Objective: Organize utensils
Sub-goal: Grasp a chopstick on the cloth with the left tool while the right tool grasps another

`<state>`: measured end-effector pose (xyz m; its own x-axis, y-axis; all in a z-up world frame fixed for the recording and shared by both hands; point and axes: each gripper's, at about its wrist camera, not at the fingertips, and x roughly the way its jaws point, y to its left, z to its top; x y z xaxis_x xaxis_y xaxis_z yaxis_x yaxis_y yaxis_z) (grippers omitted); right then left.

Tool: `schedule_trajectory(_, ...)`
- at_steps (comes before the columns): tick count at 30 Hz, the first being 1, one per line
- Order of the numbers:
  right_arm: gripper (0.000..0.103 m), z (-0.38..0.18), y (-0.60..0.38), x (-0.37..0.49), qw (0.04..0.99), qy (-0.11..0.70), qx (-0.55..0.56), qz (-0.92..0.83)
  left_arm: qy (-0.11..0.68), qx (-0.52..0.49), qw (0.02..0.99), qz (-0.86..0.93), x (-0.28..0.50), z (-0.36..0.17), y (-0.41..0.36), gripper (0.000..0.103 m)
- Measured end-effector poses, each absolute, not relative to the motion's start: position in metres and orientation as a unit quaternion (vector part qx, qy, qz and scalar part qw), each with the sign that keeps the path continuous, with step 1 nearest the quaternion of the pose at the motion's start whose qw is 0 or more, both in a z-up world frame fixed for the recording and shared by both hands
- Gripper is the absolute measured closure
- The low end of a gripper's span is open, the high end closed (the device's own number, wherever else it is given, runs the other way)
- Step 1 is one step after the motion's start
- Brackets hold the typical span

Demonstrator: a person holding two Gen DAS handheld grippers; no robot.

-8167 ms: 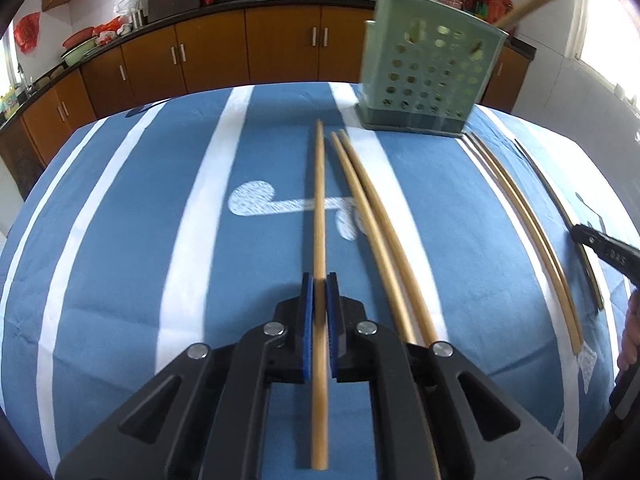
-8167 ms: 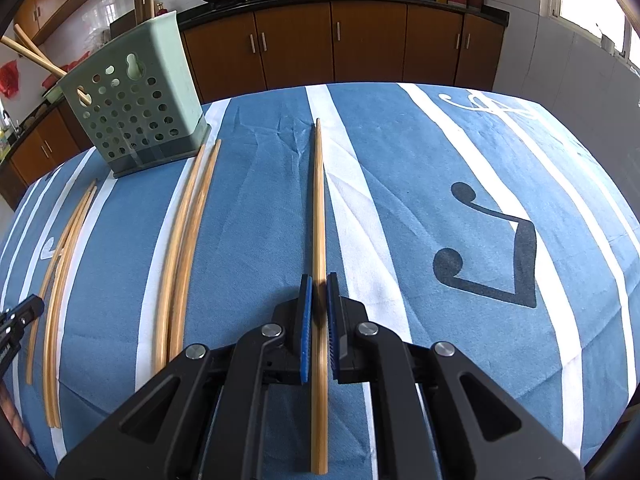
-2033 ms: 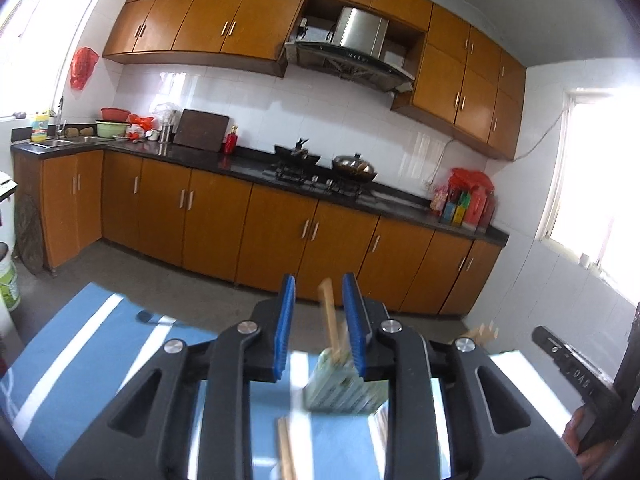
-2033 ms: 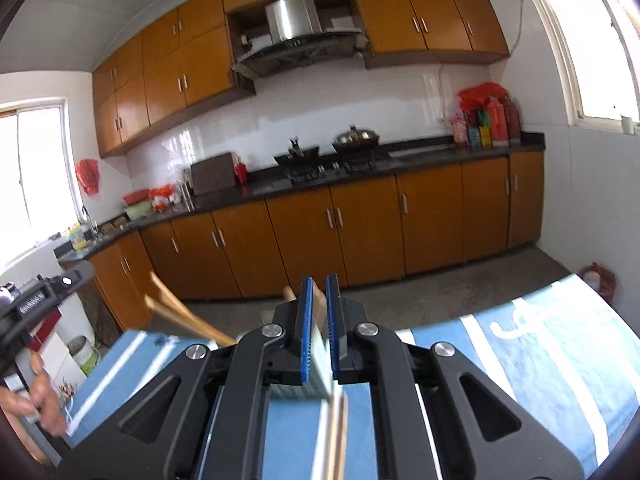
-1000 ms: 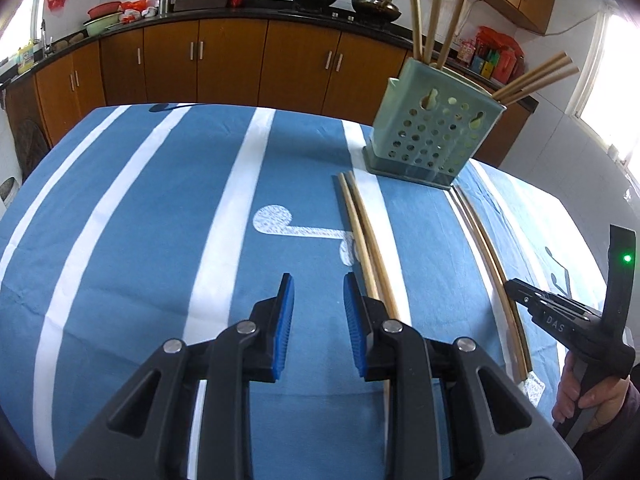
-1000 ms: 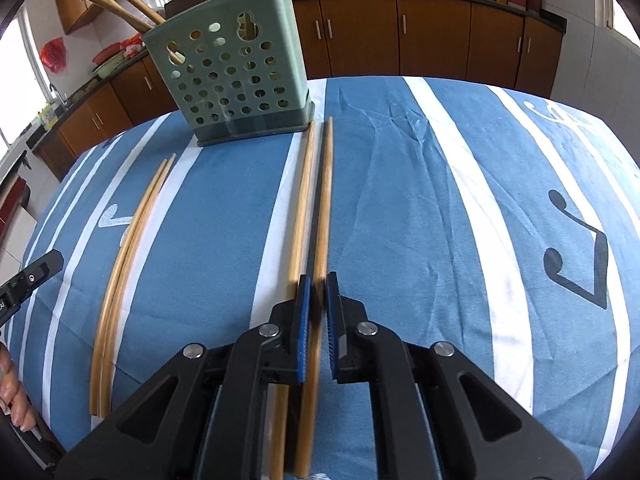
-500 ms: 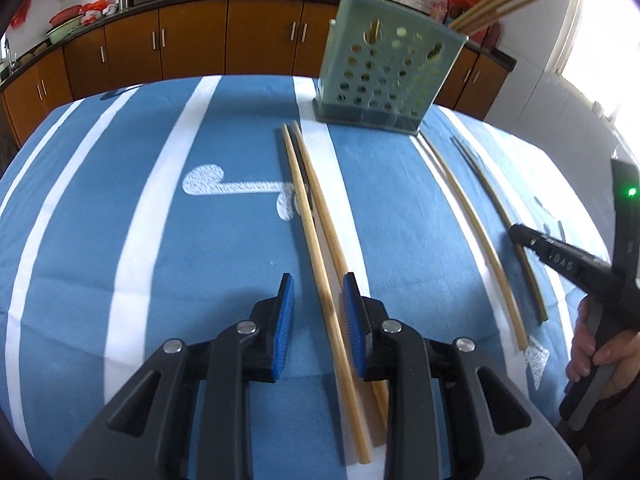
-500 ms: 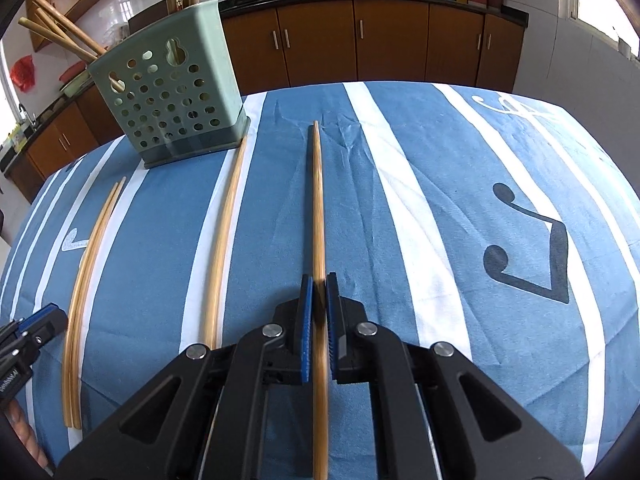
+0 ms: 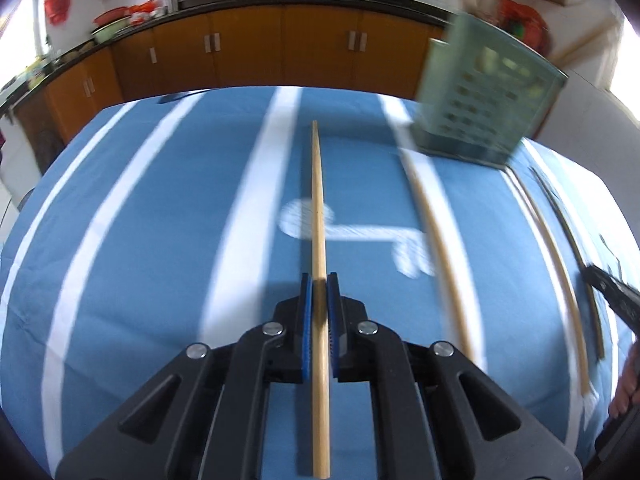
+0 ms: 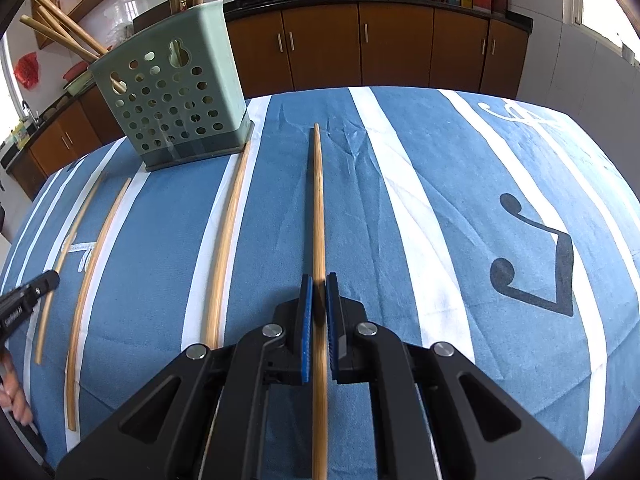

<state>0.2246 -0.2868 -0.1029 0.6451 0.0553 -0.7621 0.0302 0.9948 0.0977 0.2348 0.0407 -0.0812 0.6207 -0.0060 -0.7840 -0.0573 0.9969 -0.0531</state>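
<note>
My left gripper (image 9: 319, 280) holds a pale wooden chopstick (image 9: 318, 200), its jaws closing, the blue pads pressing its sides. The stick runs forward over the blue striped tablecloth (image 9: 160, 240). My right gripper (image 10: 319, 280) is shut on a darker chopstick (image 10: 317, 200) that also points ahead over the cloth. The green perforated utensil holder (image 9: 484, 108) (image 10: 176, 92) stands at the far edge with several chopsticks leaning in it. More chopsticks lie loose on the cloth (image 9: 440, 240) (image 10: 226, 240). The left wrist view is motion-blurred.
Two curved-looking chopsticks (image 10: 100, 248) lie left of the holder in the right wrist view, and more lie at the right (image 9: 548, 240) in the left one. A hand (image 9: 624, 392) shows at the right edge. Brown kitchen cabinets (image 10: 360, 40) stand beyond the table.
My left gripper went from open astride a chopstick to shut on it, and now holds it apart from its neighbour. My right gripper kept its chopstick and drew it away from its neighbour.
</note>
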Motion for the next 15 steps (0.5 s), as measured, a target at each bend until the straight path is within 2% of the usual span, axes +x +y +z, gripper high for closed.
schedule_trajectory(15,0.095,-0.104,-0.287,0.225,0.909,0.413,0.050,0.008,0.425,-0.057,0.903,0.002,0.236,-0.082,0.057,0.093)
